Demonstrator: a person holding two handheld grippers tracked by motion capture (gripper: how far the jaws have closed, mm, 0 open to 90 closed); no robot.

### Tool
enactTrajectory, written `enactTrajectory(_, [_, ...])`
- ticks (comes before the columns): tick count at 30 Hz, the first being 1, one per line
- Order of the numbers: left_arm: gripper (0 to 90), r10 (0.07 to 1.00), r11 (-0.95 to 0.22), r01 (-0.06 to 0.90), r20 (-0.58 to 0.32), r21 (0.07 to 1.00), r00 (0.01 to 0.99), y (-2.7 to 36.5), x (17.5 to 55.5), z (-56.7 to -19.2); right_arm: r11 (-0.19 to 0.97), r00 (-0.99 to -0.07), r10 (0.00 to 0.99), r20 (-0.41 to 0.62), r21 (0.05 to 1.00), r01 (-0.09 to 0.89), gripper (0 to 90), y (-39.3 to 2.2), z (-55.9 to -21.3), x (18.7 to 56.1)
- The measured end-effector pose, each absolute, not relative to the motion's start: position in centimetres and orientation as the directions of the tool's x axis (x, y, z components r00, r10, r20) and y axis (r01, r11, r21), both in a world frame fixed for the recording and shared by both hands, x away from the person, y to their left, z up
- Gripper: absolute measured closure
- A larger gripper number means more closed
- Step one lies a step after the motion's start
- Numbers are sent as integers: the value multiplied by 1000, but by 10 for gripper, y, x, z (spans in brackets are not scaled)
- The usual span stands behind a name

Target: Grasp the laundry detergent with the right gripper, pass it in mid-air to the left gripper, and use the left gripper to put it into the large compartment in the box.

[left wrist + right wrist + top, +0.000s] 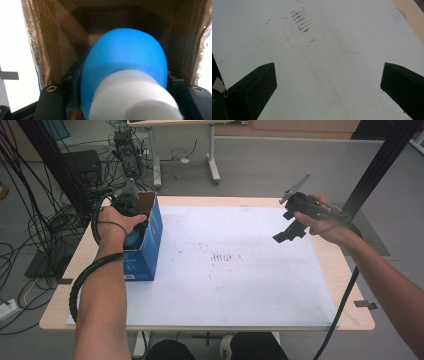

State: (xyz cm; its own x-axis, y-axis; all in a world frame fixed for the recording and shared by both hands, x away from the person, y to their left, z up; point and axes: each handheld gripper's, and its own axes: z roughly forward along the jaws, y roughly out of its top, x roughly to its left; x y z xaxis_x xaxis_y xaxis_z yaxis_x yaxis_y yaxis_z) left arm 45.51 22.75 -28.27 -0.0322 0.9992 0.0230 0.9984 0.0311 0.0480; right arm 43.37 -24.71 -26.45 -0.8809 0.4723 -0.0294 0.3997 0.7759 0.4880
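inside one box (150,237), left claw (125,82) grips one blue bottle (125,57).

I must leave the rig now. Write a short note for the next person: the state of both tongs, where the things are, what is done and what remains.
Left tongs: shut on the blue bottle, inside the open box at the table's left edge.
Right tongs: open, holding nothing, above the white sheet.
Done: bottle gripped below its white cap.
Left: probably to finish moving the bottle; I cannot tell whether it goes in or comes out.
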Motion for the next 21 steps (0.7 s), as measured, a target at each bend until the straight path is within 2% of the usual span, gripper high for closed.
enactTrajectory(21, [352, 999, 35, 998, 22, 49, -36, 228, 456, -283, 777, -878, 477, -35, 484, 402, 5, -247, -261, 434])
